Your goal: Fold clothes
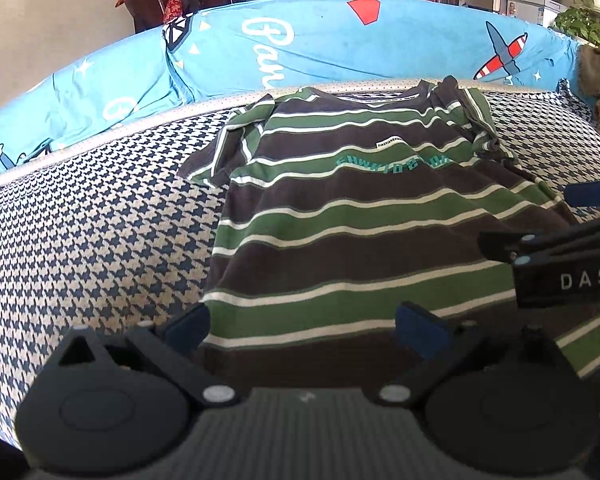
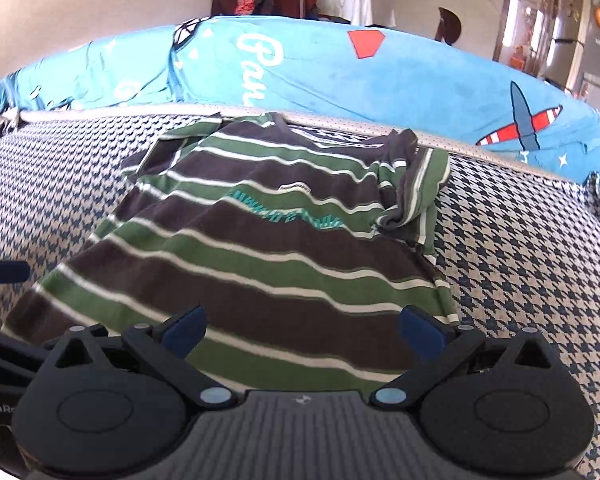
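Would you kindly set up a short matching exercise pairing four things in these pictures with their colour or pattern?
Things:
1. T-shirt
2. Sofa seat cover
3. Blanket on the sofa back
4. Pads of the left hand-held gripper

Descriptions:
A. Light blue with an aeroplane print
B. Dark blue
C. Green and brown stripes
D. Houndstooth pattern

Pairs: 1-C, 2-D, 3-A, 4-B

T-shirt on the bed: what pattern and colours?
The T-shirt has wide dark brown and green horizontal stripes with thin white lines and teal lettering; clearest in the left wrist view.
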`<state>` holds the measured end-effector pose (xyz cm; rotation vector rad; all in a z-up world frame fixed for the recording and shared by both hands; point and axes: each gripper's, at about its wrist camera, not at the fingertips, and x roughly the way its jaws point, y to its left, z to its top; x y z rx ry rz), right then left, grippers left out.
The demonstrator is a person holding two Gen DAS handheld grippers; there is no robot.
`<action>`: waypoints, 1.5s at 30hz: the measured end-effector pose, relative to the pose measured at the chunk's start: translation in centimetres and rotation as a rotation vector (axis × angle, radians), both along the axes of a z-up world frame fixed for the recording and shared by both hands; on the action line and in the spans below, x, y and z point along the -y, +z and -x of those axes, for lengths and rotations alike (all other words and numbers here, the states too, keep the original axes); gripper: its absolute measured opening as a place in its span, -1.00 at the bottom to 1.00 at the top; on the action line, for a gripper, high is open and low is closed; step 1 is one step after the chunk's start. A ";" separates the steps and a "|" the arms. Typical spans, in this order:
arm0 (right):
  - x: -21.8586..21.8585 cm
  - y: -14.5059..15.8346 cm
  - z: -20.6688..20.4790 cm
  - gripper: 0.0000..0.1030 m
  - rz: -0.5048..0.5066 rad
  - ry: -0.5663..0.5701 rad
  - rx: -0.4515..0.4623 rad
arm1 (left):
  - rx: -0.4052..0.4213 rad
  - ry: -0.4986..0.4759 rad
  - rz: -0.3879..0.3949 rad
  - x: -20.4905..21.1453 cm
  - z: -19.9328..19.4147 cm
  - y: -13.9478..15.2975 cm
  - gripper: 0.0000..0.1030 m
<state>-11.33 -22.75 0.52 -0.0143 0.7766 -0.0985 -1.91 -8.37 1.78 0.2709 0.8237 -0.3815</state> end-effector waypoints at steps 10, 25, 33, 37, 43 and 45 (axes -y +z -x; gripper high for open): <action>2.2 0.5 -2.0 1.00 -0.052 -0.078 0.023 | -0.006 -0.010 -0.005 1.0 -2.7 0.3 1.00; 5.7 0.4 -3.8 1.00 -0.131 -0.142 0.061 | 0.027 0.000 -0.029 1.3 -6.1 0.8 1.00; 8.7 0.3 -4.8 1.00 -0.245 -0.199 0.052 | 0.012 0.001 -0.005 1.6 -7.5 1.0 1.00; 9.4 0.2 -5.6 1.00 -0.242 -0.213 0.044 | -0.008 0.012 0.019 1.7 -8.1 0.9 1.00; 10.5 0.1 -6.6 1.00 -0.252 -0.240 0.048 | -0.009 0.023 0.023 2.1 -8.8 0.8 1.00; 10.9 0.0 -7.0 1.00 -0.266 -0.254 0.050 | -0.008 0.023 0.023 2.4 -9.1 0.7 1.00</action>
